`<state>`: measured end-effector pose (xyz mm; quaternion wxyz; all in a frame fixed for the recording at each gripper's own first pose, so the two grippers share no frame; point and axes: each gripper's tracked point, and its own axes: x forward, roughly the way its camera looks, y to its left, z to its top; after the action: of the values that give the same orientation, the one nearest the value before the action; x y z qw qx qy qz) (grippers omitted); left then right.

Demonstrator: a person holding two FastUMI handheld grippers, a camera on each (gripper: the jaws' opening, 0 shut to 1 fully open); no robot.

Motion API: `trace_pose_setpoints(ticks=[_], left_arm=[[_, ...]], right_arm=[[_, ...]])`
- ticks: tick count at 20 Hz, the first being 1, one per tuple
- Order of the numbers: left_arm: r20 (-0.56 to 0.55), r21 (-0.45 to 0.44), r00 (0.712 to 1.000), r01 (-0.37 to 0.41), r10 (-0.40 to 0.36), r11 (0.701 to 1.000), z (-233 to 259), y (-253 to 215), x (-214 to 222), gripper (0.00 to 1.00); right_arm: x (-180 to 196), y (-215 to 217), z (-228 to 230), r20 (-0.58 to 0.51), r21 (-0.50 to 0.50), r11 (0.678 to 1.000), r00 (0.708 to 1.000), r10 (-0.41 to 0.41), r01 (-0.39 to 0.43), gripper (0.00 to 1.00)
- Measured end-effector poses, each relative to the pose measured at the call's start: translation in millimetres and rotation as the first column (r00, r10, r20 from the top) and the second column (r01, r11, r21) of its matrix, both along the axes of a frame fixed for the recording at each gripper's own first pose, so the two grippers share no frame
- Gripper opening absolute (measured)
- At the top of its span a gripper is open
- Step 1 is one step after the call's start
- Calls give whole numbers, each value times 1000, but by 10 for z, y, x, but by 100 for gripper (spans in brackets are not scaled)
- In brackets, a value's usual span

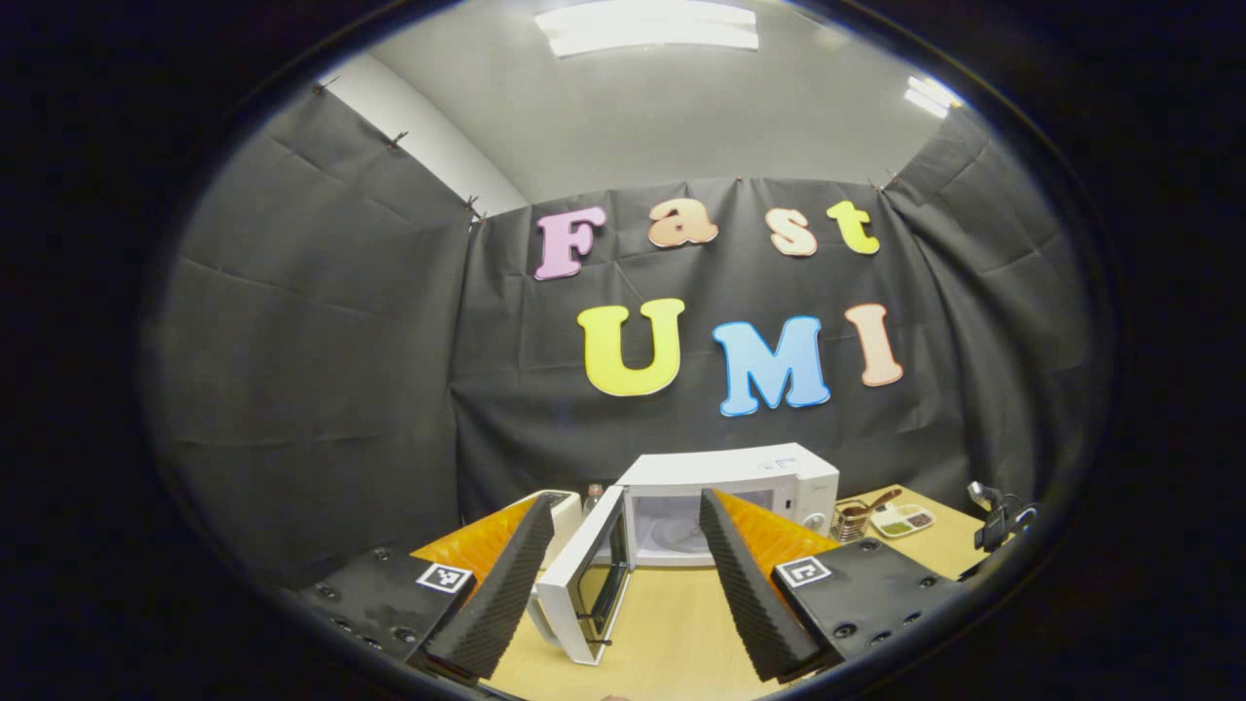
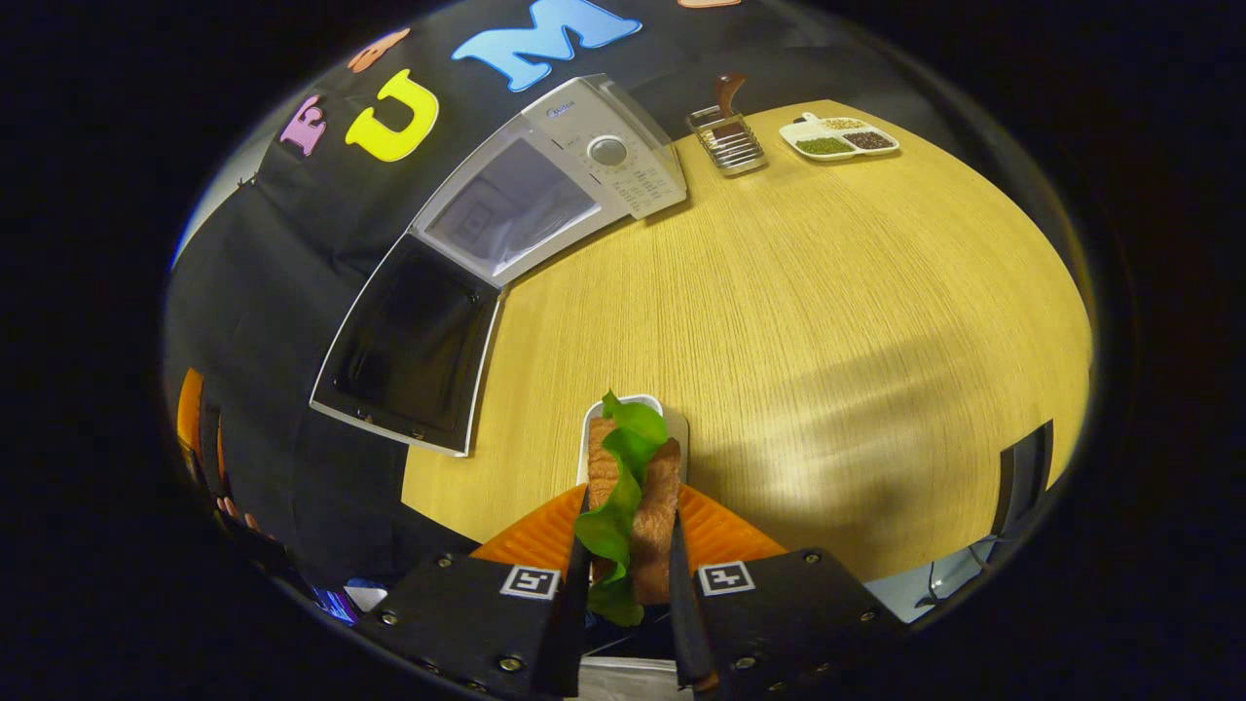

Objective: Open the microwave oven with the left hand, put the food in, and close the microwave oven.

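The white microwave stands at the back of the wooden table, its cavity showing. Its door is swung wide to the left. My left gripper hovers in front of it, open, with nothing between the ribbed fingers. In the right gripper view the microwave and its open door lie at the upper left. My right gripper is shut on the food, a brown bread piece with a green lettuce leaf. A small white dish sits just past the fingertips, under the food's far end.
A metal rack with a brown handle and a divided tray of grains sit right of the microwave, at the table's far edge. A small bottle stands behind the door. A black device sits at the right table edge.
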<state>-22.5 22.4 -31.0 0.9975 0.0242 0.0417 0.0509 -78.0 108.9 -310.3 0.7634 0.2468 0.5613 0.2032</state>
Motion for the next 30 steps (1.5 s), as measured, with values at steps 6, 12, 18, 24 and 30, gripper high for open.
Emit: trace_pose_setpoints(ticks=[6,12,18,24,30], left_arm=[[0,20,1000,-14,14,1000,11,79,21,99],[13,0,1000,-8,8,1000,2,267,222,96],[24,-7,1000,-4,4,1000,-24,636,461,97],[13,-16,1000,-25,25,1000,-113,1146,712,97],[-18,-19,998,-57,57,998,-299,1692,865,96]], right_arm=[[194,128,290,54,62,998,998,-28,25,37],[631,385,652,151,103,992,985,-85,70,37],[1061,764,846,204,138,980,964,-172,146,37],[1461,1199,911,249,156,965,937,-246,212,37],[1880,1640,888,297,166,949,904,-307,267,37]])
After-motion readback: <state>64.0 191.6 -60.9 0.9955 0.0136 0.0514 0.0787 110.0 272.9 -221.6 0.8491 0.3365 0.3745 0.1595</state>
